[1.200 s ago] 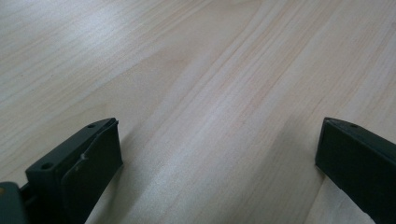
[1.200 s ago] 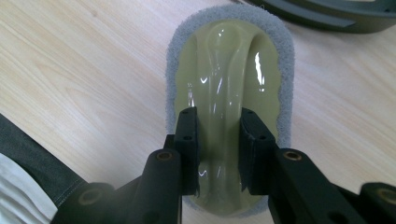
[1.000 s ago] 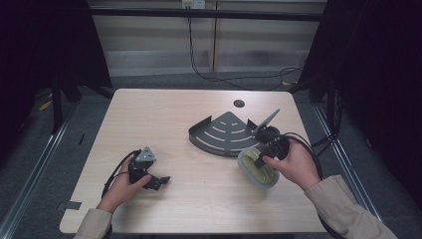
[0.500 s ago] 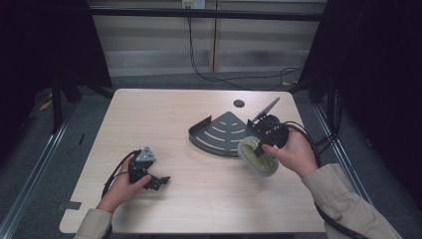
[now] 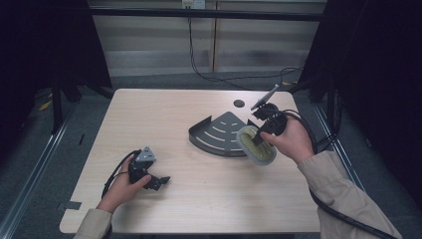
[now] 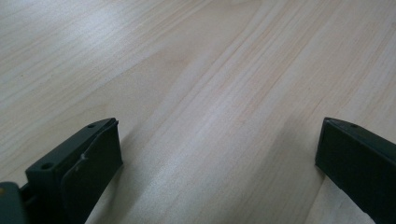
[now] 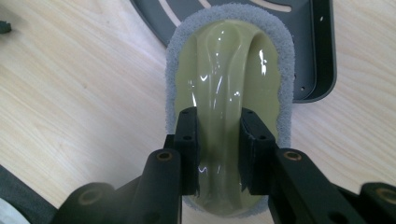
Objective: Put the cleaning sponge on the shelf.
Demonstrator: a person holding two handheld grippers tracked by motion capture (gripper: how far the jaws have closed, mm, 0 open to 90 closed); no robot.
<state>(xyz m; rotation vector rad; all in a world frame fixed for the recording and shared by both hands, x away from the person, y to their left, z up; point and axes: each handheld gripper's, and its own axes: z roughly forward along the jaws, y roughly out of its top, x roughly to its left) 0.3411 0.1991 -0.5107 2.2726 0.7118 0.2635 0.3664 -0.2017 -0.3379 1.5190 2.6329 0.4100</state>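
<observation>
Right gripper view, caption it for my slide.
Right claw clamps the scrubber by its handle, above the dark rack.

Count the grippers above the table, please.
2. The left gripper rests open on the table near its front left. The right gripper holds the scrubbing pad beside the dark corner rack.

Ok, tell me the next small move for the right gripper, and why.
Probably carry the scrubber further over the rack and lower it. The right gripper is shut on its handle and it only overlaps the rack's edge; the left gripper sits open on the table.
</observation>
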